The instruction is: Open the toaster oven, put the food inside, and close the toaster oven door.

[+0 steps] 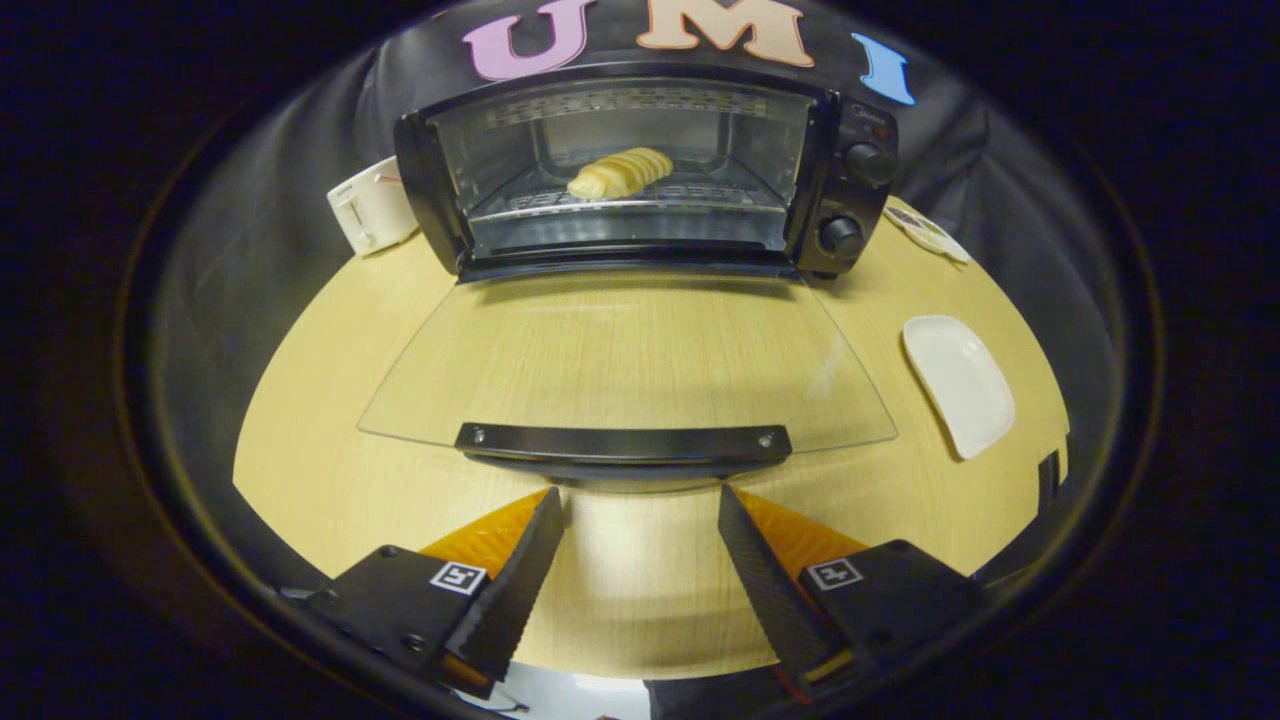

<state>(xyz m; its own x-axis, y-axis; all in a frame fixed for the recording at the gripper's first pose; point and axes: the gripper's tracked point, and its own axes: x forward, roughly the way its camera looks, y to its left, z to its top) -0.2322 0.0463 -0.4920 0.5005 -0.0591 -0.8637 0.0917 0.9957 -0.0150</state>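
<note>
**Food loaded, door down: the closing step**

Nearest the camera, the tongs (640, 500) stand spread apart and hold nothing; their tips hover over the bare table (330, 400), just short of the door handle (622, 442). Directly ahead of the tips, that dark handle bar runs along the free edge of the glass door (630, 360), which lies folded down nearly flat above the table top. To the right of the door rests a white plate (958, 383), with nothing on it. Beyond the door, the toaster oven (640, 170) stands open, two knobs on its right-hand panel. The food (620, 172), a pale ridged pastry, lies on the wire rack inside the cavity. A white appliance (372, 205) sits left of the oven.

By this layout, opening and loading appear complete, and closing is the step in hand. The next move likely calls for the tips to catch the handle from beneath and swing the door up until it meets the oven front.
</note>
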